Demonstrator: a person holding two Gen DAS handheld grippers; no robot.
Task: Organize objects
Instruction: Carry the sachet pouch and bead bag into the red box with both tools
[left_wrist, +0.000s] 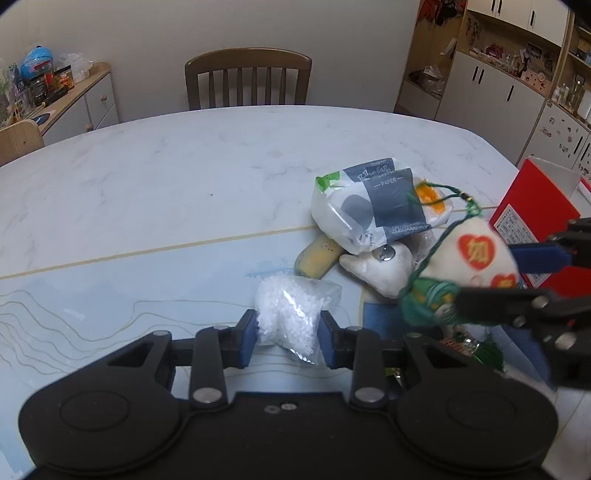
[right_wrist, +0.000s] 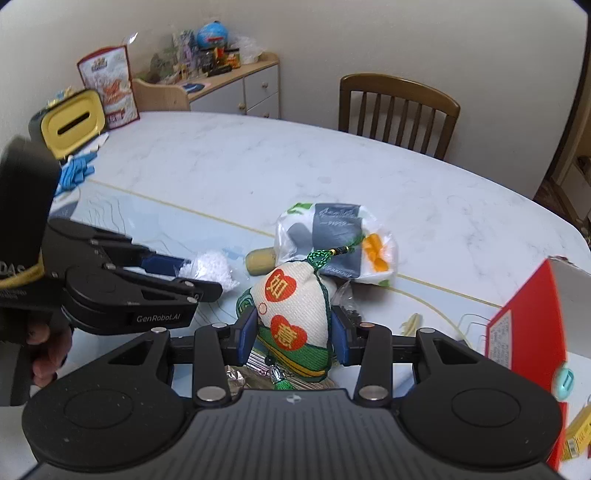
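My left gripper (left_wrist: 288, 328) is shut on a clear bag of white granules (left_wrist: 286, 314), low over the pale blue mat (left_wrist: 110, 291). From the right wrist view, that left gripper (right_wrist: 201, 277) comes in from the left, a hand behind it, with the bag of granules (right_wrist: 214, 267) at its tips. My right gripper (right_wrist: 293, 326) is shut on a cream fabric sachet (right_wrist: 291, 299) with red hearts and a green cord. In the left wrist view, the right gripper (left_wrist: 484, 277) holds the sachet (left_wrist: 476, 254) above the pile.
A plastic-wrapped tissue pack (left_wrist: 373, 206), a yellow tube (left_wrist: 317, 256) and a white fabric piece (left_wrist: 380, 269) lie in the pile. An open red box (right_wrist: 524, 332) stands at the right. A yellow-lidded container (right_wrist: 70, 123) and blue pieces (right_wrist: 75, 171) sit far left. A chair (left_wrist: 247, 79) is behind the marble table (left_wrist: 166, 166).
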